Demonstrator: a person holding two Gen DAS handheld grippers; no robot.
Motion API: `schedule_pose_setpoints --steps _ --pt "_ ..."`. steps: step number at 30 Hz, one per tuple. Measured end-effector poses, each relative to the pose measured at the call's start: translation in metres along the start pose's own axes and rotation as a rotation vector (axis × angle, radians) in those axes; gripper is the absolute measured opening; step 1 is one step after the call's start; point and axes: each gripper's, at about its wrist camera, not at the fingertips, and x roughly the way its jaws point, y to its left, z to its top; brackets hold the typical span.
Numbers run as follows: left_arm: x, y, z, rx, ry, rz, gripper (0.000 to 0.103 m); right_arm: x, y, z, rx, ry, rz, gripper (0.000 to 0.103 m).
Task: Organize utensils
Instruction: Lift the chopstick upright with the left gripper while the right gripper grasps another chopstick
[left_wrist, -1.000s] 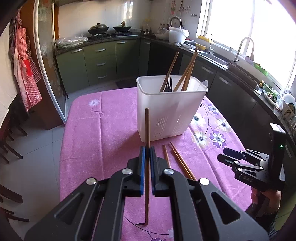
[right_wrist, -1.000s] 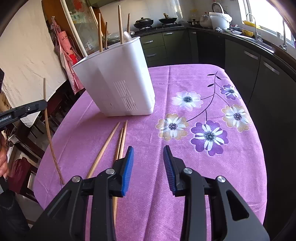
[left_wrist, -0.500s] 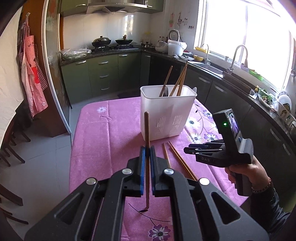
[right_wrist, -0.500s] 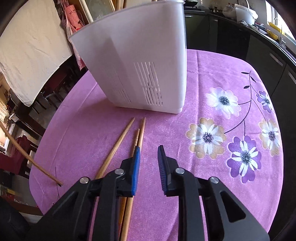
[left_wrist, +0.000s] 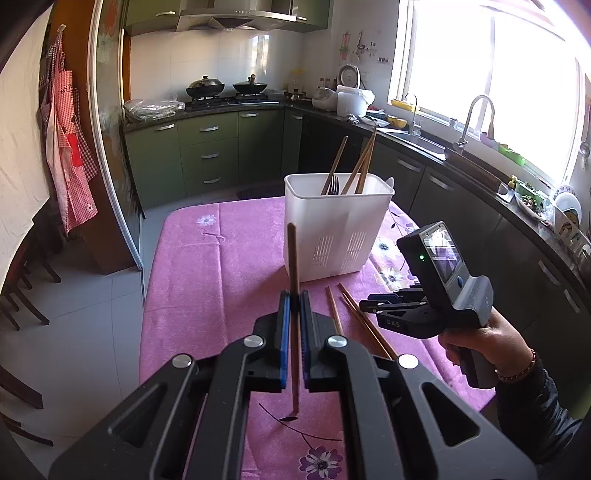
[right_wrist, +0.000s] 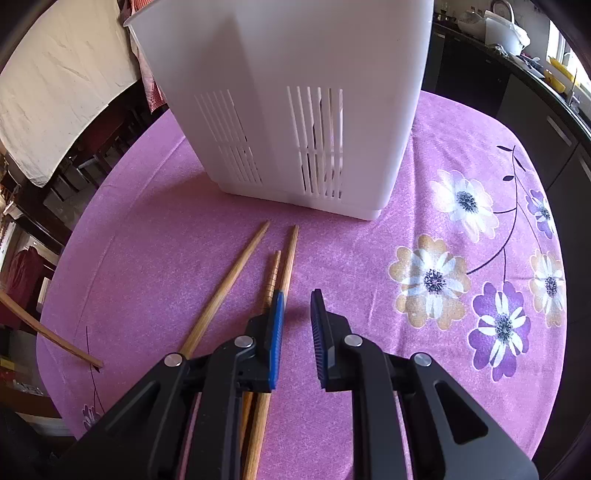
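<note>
My left gripper (left_wrist: 293, 295) is shut on a brown chopstick (left_wrist: 293, 258), held upright above the pink tablecloth. Ahead stands the white slotted utensil holder (left_wrist: 338, 236) with several chopsticks (left_wrist: 360, 166) and a fork (left_wrist: 334, 184) in it. Three loose chopsticks (right_wrist: 229, 284) lie on the cloth in front of the holder (right_wrist: 295, 92). My right gripper (right_wrist: 297, 299) hovers low over them with its jaws closing and nothing between the pads. Its left finger sits over the two rightmost sticks (right_wrist: 288, 258). From the left wrist view the right gripper (left_wrist: 365, 306) sits just right of the loose chopsticks (left_wrist: 364, 321).
The round table (right_wrist: 461, 295) carries a pink flowered cloth and drops off on every side. A person's hand (left_wrist: 484, 339) holds the right gripper at the table's right edge. Dark chairs (left_wrist: 22, 295) stand on the left, and green cabinets (left_wrist: 210, 155) and a sink counter lie behind.
The right gripper came down and forward over the loose chopsticks, close to the holder, and its jaws narrowed. The left gripper drew back a little, still holding its chopstick.
</note>
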Motion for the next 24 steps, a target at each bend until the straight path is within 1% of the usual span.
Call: schedule_pose_setpoints --steps 7,12,15,20,24 --pt "-0.002 -0.002 -0.001 0.011 0.001 -0.003 0.005 0.001 0.006 0.005 -0.03 0.01 -0.004 0.016" --pt "-0.003 0.0 -0.001 0.01 0.002 0.002 0.005 0.006 0.005 0.011 -0.001 -0.001 0.003 0.016" --pt "-0.002 0.0 -0.001 0.011 0.005 0.001 0.005 0.009 0.004 0.017 0.0 0.008 0.002 0.016" --pt "-0.002 0.0 -0.002 0.011 0.007 0.0 0.006 0.005 0.005 0.019 0.0 0.01 -0.037 0.016" --pt "-0.002 0.0 -0.002 0.011 0.007 0.001 0.006 -0.001 0.007 0.017 -0.003 -0.003 -0.008 0.016"
